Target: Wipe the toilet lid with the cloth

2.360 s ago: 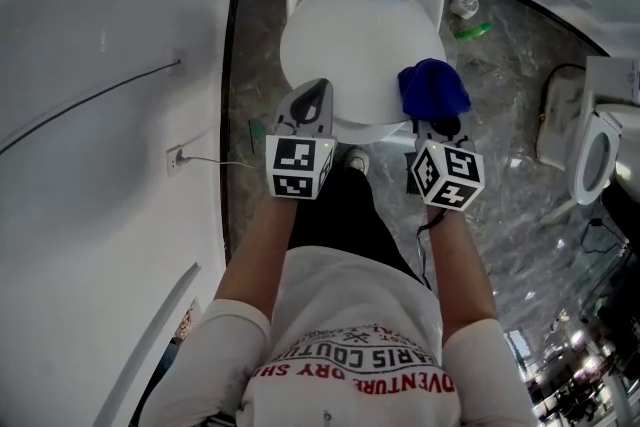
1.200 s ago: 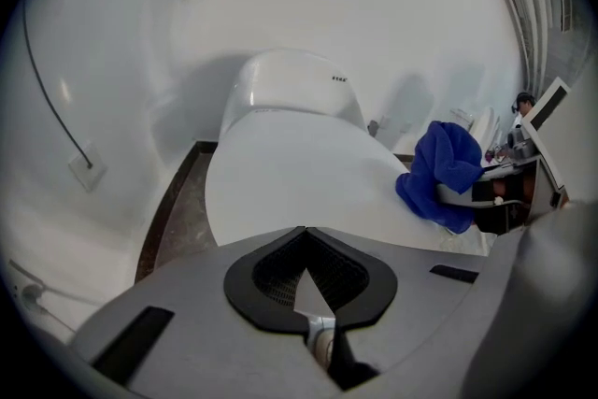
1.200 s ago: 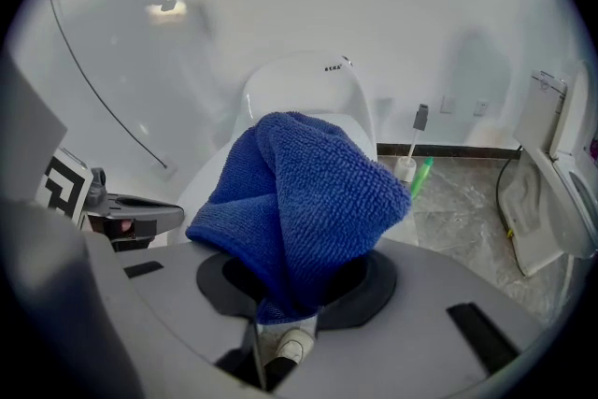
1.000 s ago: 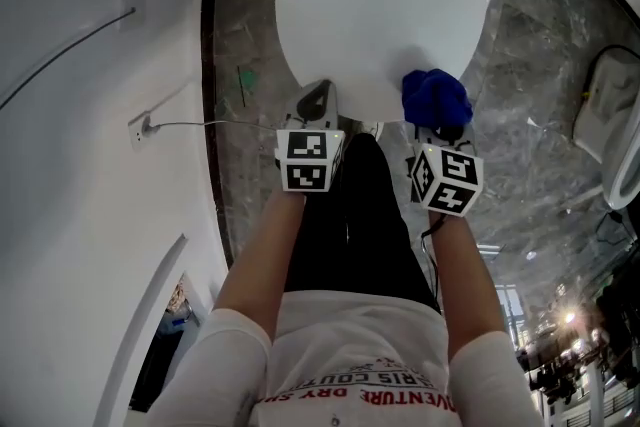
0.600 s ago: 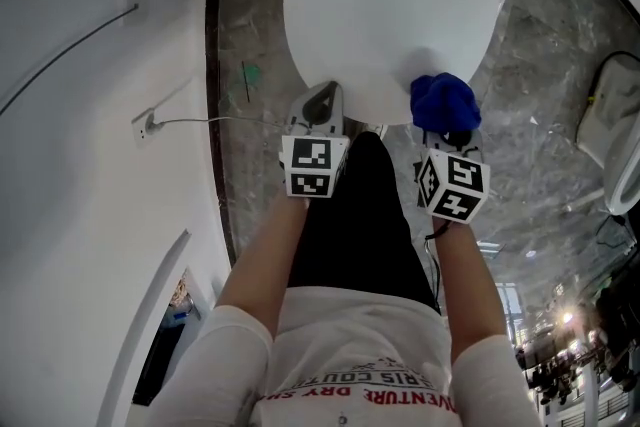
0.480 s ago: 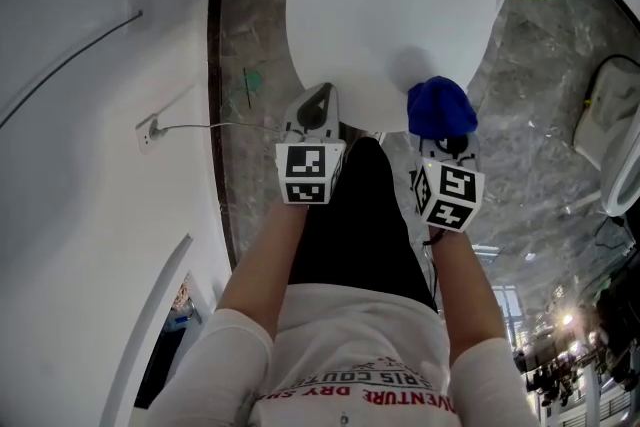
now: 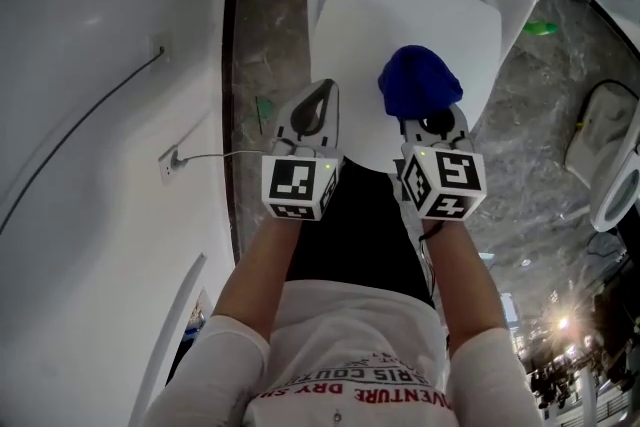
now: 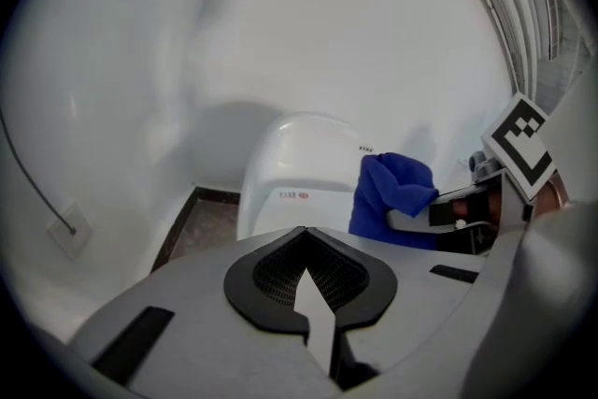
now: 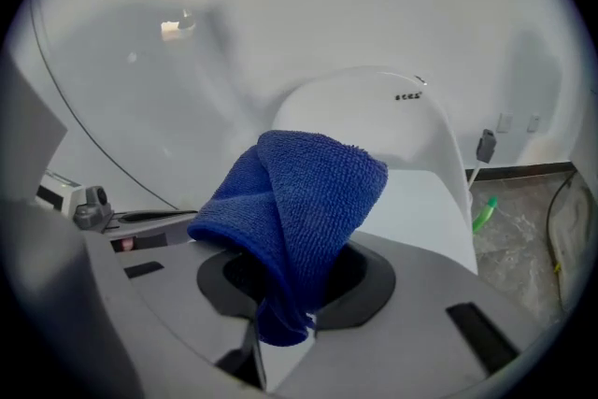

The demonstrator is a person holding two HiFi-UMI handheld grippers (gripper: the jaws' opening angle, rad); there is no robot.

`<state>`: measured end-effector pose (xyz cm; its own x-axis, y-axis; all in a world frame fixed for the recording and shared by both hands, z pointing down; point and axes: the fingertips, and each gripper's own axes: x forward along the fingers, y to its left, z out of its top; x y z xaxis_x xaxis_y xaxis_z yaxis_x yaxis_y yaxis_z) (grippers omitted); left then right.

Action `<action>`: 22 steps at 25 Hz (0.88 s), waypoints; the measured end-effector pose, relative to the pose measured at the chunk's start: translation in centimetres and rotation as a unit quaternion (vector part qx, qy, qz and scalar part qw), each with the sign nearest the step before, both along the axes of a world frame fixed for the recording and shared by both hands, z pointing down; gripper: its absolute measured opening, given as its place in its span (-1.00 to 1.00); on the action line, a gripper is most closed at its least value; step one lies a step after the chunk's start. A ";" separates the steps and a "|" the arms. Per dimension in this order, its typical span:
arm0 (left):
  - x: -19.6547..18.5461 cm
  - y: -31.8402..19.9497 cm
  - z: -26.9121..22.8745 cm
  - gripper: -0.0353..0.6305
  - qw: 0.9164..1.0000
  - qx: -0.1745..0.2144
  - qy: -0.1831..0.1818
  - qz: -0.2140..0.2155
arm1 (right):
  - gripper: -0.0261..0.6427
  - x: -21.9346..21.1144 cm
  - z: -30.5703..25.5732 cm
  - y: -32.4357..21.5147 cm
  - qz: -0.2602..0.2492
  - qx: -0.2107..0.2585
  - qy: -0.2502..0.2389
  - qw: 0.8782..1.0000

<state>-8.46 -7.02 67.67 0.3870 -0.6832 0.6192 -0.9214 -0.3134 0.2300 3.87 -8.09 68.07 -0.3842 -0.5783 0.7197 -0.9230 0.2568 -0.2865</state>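
The white toilet lid (image 7: pixel 400 25) is down, with the tank behind it (image 9: pixel 374 112). My right gripper (image 7: pixel 431 119) is shut on a bunched blue cloth (image 7: pixel 419 81), which stands over the lid's front right part. In the right gripper view the cloth (image 9: pixel 299 201) fills the jaws and hides their tips. From the left gripper view I see the cloth (image 8: pixel 392 194) above the lid; whether it touches the lid I cannot tell. My left gripper (image 7: pixel 310 110) is shut on nothing and hovers at the lid's front left edge (image 8: pixel 304 232).
A white wall with a socket and cable (image 7: pixel 172 158) runs close on the left. Marbled floor surrounds the toilet. A green item (image 7: pixel 540 27) lies on the floor at the right, and another white fixture (image 7: pixel 610 165) stands at the far right.
The right gripper has carried the cloth from the lid's front right rim forward over the lid. The left gripper has edged forward alongside it. The head view has shifted.
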 end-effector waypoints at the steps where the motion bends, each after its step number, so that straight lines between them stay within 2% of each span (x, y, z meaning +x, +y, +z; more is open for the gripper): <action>1: -0.7 -1.2 -0.4 -0.88 1.000 0.009 -0.004 0.003 | -0.66 -1.2 0.0 -1.4 -0.002 -0.001 -0.005 1.000; 8: -6.2 -8.0 -1.7 -0.88 1.000 0.018 -0.012 0.016 | -0.66 -9.2 1.5 -8.9 -0.005 -0.038 -0.048 0.998; 13: -8.8 -10.3 -0.3 -0.88 1.000 -0.001 -0.021 0.008 | -0.66 -13.7 4.2 -11.7 -0.020 -0.079 -0.082 0.993; 18: -8.6 -9.8 1.3 -0.88 0.999 -0.026 -0.021 0.017 | -0.66 -13.1 7.9 -12.3 -0.050 -0.105 -0.018 0.993; 22: -7.3 -9.4 2.3 -0.88 0.998 -0.038 -0.028 0.032 | -0.66 -11.4 8.8 -12.9 -0.048 -0.109 -0.017 0.993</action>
